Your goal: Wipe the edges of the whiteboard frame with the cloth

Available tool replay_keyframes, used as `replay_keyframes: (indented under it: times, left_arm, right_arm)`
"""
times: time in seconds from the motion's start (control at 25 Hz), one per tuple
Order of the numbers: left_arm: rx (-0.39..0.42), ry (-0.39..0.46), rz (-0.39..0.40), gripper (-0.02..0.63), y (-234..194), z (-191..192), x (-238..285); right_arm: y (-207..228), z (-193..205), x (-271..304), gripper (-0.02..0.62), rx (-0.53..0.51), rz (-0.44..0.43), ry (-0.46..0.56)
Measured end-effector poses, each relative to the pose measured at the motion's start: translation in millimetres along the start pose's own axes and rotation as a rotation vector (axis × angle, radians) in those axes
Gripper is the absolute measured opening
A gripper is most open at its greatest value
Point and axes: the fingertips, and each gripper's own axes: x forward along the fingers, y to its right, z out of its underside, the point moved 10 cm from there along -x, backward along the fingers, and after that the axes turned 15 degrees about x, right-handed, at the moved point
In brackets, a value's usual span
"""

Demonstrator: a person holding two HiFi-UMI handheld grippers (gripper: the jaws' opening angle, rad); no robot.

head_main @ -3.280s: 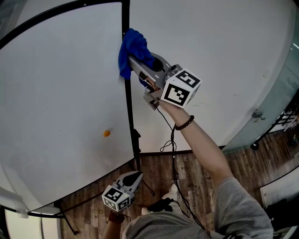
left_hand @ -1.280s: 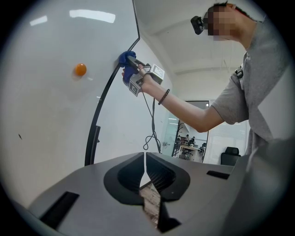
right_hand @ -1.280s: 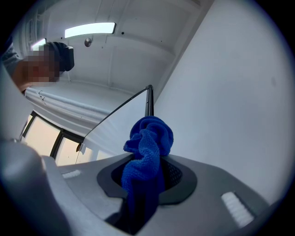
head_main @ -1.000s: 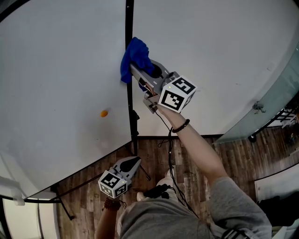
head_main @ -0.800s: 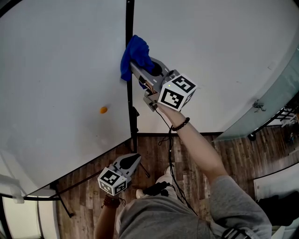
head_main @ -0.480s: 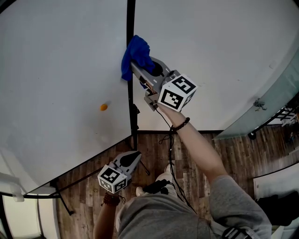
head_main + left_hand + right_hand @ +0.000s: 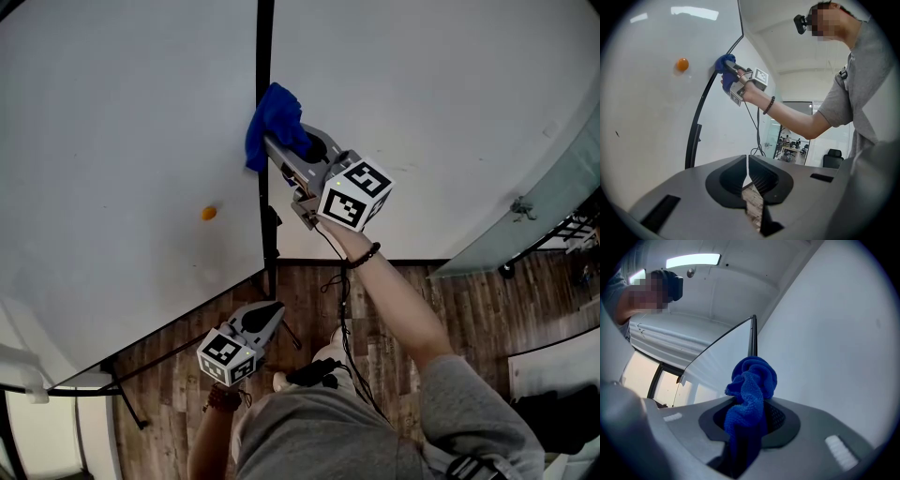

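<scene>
Two grippers. Right gripper (image 7: 277,148): jaws pinching the blue cloth (image 7: 273,119), its bunched end pressed on the whiteboard frame (image 7: 265,47), likely for firm rubbing contact. Left gripper (image 7: 271,315): jaws pressed together, empty, idle well below the frame's wiped stretch.

I read the right tongs (image 7: 749,417) closed on the blue cloth (image 7: 751,383), which bunches into a wad above the jaws. The wad overlaps the lower end of the black whiteboard frame (image 7: 753,333). White wall (image 7: 829,333) at right, ceiling light (image 7: 693,260) upper left.
</scene>
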Motion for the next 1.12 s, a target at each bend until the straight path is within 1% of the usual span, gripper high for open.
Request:
replay_keyframes:
  times: [0.24,0.44,1.12]
  left_arm:
    - [-0.005,-0.002,-0.002,0.020,-1,-4,-2]
    - [-0.010,0.003,-0.004,0.020,0,6,-2]
    - [-0.018,-0.011,-0.017,0.020,-6,11,-7]
  right_arm:
    - [-1,4,0,0.115,0.005,0.013,0.001]
    - [-1,21,-8,0.115,0.013,0.024,-0.009]
    - [4,57,-22,0.114,0.065,0.074,-0.032]
